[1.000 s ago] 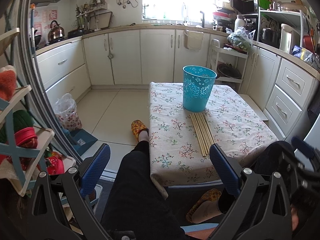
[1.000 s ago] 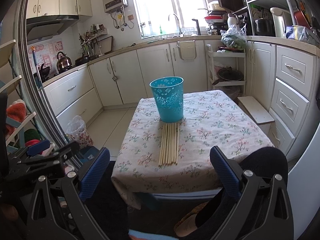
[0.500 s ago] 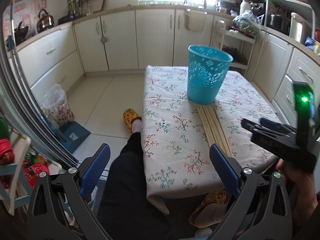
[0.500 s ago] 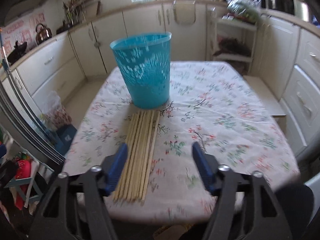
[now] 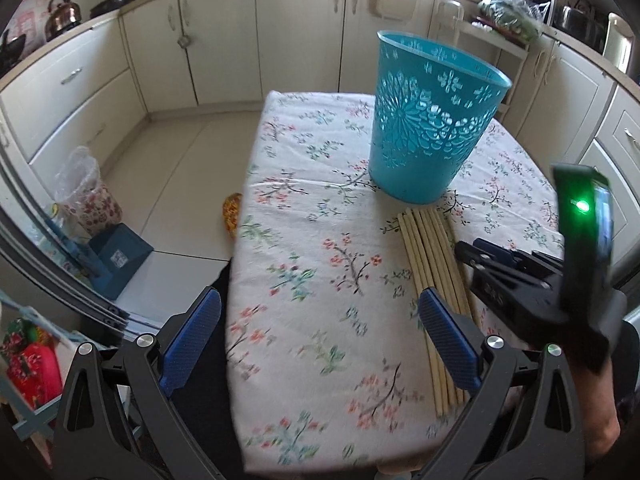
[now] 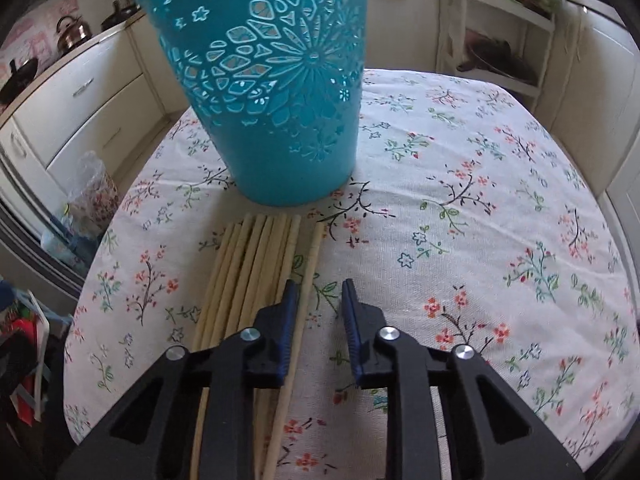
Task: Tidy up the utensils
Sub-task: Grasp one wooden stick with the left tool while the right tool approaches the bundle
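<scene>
On the counter [image 6: 480, 184]: wooden chopsticks [image 6: 248, 272] lie bundled just before the upright teal basket [image 6: 272, 80].
Right gripper [image 6: 318, 300]: jaws just narrowing, one stray chopstick [image 6: 310, 264] between them, apparently not yet clamped.
Left gripper [image 5: 320, 320]: jaws wide, empty.

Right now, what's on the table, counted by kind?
Blue basket: 1
Wooden chopsticks: 8, going by the tips nearest the basket
Total: 9
</scene>
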Available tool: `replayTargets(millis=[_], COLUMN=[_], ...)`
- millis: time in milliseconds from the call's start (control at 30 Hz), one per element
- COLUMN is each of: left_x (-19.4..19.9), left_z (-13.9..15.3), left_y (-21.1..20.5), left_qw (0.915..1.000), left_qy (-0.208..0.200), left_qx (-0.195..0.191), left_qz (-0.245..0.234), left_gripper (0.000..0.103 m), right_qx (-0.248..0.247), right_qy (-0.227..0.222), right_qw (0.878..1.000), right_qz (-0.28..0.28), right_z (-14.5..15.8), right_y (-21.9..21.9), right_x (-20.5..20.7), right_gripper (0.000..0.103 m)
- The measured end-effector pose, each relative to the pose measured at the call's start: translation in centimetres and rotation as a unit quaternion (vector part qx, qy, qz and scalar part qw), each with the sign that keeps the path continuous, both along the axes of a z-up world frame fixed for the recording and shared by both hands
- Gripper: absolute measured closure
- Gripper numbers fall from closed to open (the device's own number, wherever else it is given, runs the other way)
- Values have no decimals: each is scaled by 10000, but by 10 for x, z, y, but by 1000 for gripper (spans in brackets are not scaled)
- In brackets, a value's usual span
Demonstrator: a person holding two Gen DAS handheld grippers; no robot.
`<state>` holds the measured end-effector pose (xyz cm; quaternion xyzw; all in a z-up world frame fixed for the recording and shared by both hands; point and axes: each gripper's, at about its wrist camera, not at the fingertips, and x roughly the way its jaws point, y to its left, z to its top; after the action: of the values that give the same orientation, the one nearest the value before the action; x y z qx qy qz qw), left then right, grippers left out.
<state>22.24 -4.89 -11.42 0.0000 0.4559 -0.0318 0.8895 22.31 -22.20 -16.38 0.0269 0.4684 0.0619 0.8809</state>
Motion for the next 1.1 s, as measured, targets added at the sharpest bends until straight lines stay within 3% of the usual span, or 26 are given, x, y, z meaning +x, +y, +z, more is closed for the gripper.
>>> replayTargets(millis=[100, 267, 400, 833, 1100], left_x=[20, 48, 64, 76, 77], left_z=[-14, -37, -52, -62, -62], left_y=[-14, -34, -39, -53, -59], left_qw=[9999, 9994, 9985, 9974, 9964], left_qy=[137, 325, 521, 539, 613], left_qx=[7, 77, 111, 417, 390], left_qz=[-79, -125, -109, -247, -426], left_gripper=[8, 9, 15, 19, 40], right_qx=[-48, 65, 158, 387, 468], right_qy=[75, 87, 20, 42, 53], right_qw=[9996, 9988, 9991, 9986, 9983], right_qz=[257, 471, 396, 368, 352], right_z=[2, 1, 2, -1, -1], right_y=[-5, -21, -25, -30, -31], right_x=[0, -4, -8, -2, -3], right_gripper=[94, 94, 94, 93, 93])
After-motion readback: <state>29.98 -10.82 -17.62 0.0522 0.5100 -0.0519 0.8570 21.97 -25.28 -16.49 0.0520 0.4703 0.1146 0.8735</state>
